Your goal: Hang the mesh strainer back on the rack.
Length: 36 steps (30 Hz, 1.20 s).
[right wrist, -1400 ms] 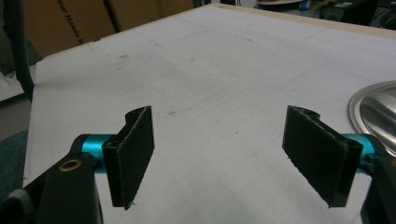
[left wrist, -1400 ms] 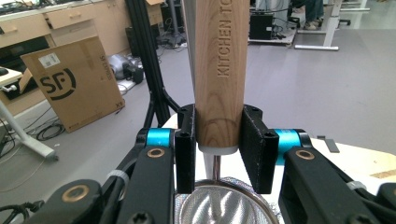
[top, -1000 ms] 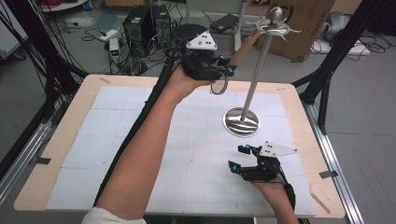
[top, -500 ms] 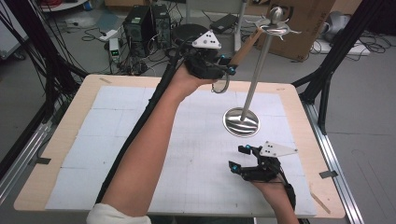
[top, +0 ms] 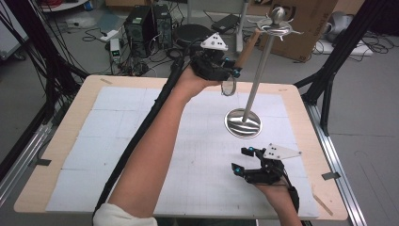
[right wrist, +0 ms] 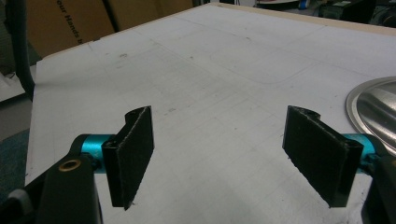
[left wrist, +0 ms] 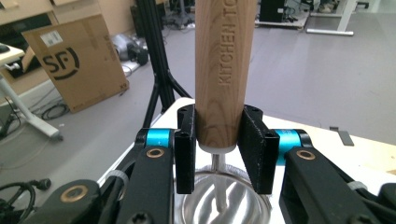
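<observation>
Nearest, by the desk's near right corner, the right tongs rest low over the white mat with their jaws wide apart and nothing between them; the right gripper view shows bare mat ahead and the rim of the rack's base off to one side.

Past them, toward the middle right of the desk, stands the rack: a round mirror-bright base, a thin upright pole, and a crown of small hooks under a ball at the top.

Farthest, above the desk's far edge, the left tongs are raised and clamped on the strainer by its wooden handle. The jaws grip the handle at its lower end, just above the metal neck, and the mesh bowl hangs below them. The handle slants up toward the hooks, its top end near the crown.

The step in hand looks like hanging the strainer on the rack. To do it well, keep the clamp firm so the handle cannot twist, bring the handle's top end level with a free hook, and approach that hook from outside rather than across the pole. Whether the handle's end has a loop or hole cannot be told here. The pole is slender, so a sideways knock could tip the rack; the idle right tongs could steady the base. Release only once the weight sits on the hook.
</observation>
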### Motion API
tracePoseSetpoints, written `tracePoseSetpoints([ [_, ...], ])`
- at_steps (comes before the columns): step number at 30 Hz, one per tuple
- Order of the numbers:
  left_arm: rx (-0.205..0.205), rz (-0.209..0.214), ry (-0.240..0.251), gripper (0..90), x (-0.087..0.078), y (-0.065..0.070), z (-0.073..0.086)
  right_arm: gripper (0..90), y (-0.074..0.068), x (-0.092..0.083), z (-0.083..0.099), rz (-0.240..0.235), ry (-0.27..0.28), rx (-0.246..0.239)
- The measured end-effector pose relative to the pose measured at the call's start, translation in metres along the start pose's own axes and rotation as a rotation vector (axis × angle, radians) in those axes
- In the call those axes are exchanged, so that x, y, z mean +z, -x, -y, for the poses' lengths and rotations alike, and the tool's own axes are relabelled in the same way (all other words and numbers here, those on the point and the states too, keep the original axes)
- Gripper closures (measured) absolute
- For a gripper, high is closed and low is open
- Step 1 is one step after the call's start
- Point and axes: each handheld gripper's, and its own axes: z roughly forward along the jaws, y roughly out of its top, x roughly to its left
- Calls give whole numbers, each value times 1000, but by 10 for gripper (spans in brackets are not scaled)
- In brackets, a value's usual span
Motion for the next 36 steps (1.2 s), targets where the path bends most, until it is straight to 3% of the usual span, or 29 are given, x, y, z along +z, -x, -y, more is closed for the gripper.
tracePoseSetpoints([
  [36, 3, -16, -34, 682, 14, -6, -9, 240, 1, 0, 1, -1, -3, 3],
])
